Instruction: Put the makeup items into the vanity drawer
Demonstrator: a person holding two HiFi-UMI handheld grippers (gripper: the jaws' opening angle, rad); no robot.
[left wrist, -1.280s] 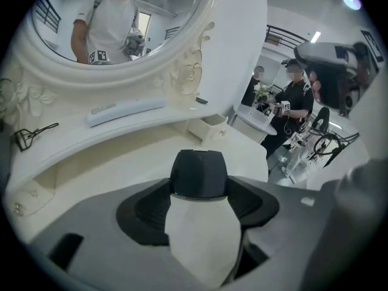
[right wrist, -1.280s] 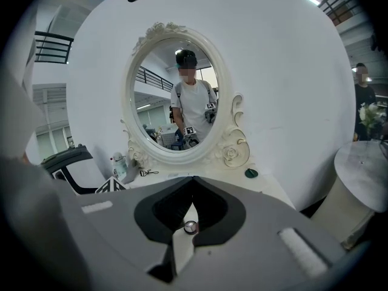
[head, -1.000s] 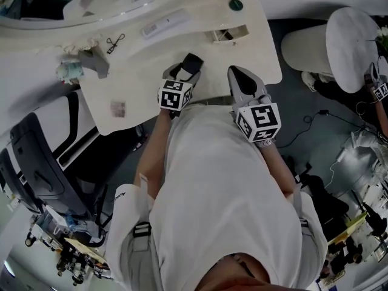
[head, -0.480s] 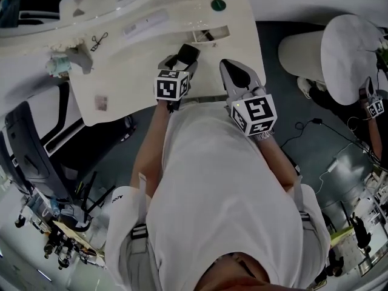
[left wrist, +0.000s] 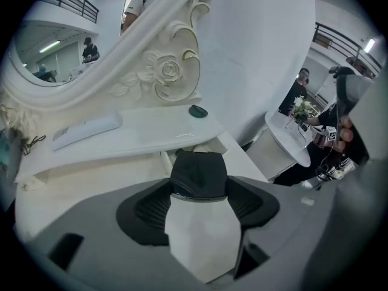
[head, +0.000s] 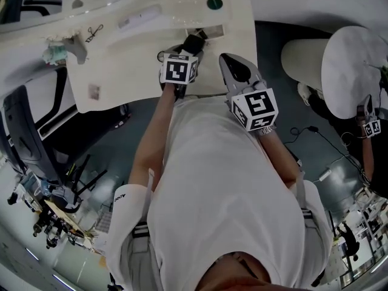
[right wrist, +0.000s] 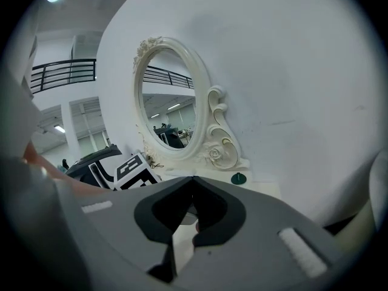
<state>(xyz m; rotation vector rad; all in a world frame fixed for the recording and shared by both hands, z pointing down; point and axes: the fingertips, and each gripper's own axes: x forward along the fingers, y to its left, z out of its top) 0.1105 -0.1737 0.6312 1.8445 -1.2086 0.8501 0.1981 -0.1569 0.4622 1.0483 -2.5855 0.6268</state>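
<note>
My left gripper (head: 192,45) is shut on a black compact case (left wrist: 199,172), which sticks out from between its dark pads (left wrist: 145,208). It holds the case just in front of the small open drawer (head: 211,33) in the white vanity (head: 121,71); in the left gripper view the drawer (left wrist: 183,152) shows right behind the case. To the right, my right gripper (head: 230,63) hangs over the vanity's front edge. Its jaws (right wrist: 194,183) are shut with nothing in them. The drawer's inside is hidden.
A dark green round lid (head: 214,3) sits on the vanity's upper shelf, a long white flat item (head: 139,19) to its left. A black clip (head: 94,32) and a teal item (head: 54,52) lie far left. A round white side table (head: 357,59) stands right, a black chair (head: 24,132) left.
Both grippers have moved up the picture toward the drawer. The left one still holds the black case and is now close to the drawer's opening.
</note>
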